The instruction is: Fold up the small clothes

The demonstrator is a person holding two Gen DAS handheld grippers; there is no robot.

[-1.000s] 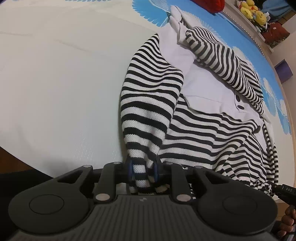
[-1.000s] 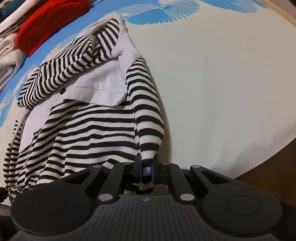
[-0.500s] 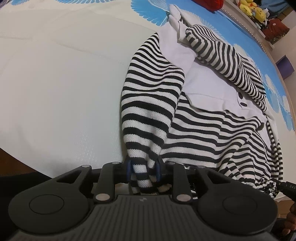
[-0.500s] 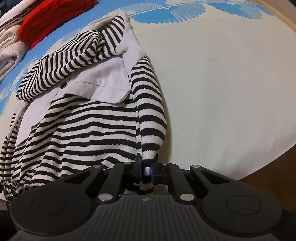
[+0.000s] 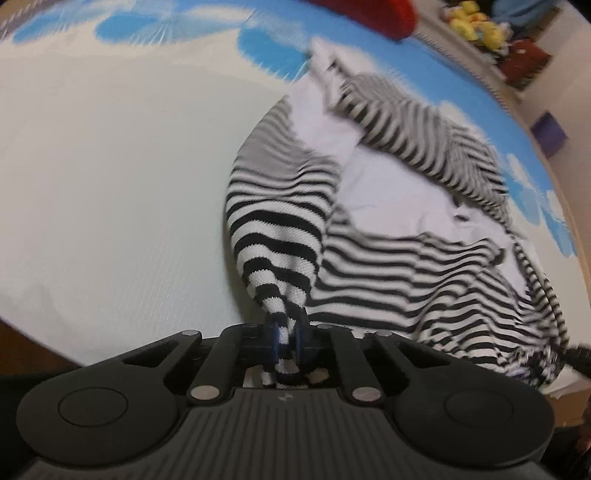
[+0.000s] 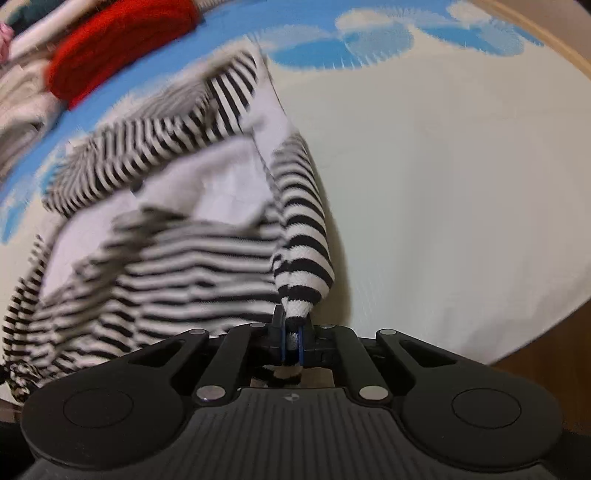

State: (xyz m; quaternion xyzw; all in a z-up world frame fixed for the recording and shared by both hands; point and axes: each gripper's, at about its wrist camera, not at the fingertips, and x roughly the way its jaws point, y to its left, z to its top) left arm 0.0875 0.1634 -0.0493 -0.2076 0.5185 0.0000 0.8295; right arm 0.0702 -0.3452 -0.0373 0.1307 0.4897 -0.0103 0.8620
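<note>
**Kim:** Since a second ago both corners have lifted. Left wrist view: the left hand-held gripper (image 5: 285,341) is clamped on a bunched corner of the striped top (image 5: 424,258), now pulled into a narrower cone and raised off the bed (image 5: 110,184). Far fabric is motion-blurred, so it's mid-swing.

**Raj:** And where's the rest of the garment?

**Kim:** Spread on the bed sheet ahead, white lining panel (image 5: 399,192) showing, one sleeve draped across the top. Red item (image 5: 369,14) lies well beyond it.

**Raj:** Right side?

**Kim:** Right wrist view: the right hand-held gripper (image 6: 291,341) is pinched on the other corner of the striped top (image 6: 184,266), only a thin fold between the blue pads (image 6: 301,345). Same blur on the body. Red item (image 6: 122,48) and pale clothes (image 6: 22,107) sit at the far edge.

**Raj:** Handling?

**Kim:** Soft knit, light, stretchy, I'd judge. It sags and drags rather than holding shape. Corner grips are right for carrying the hem over; the right grip looks shallow, so it could slip if yanked.
</note>
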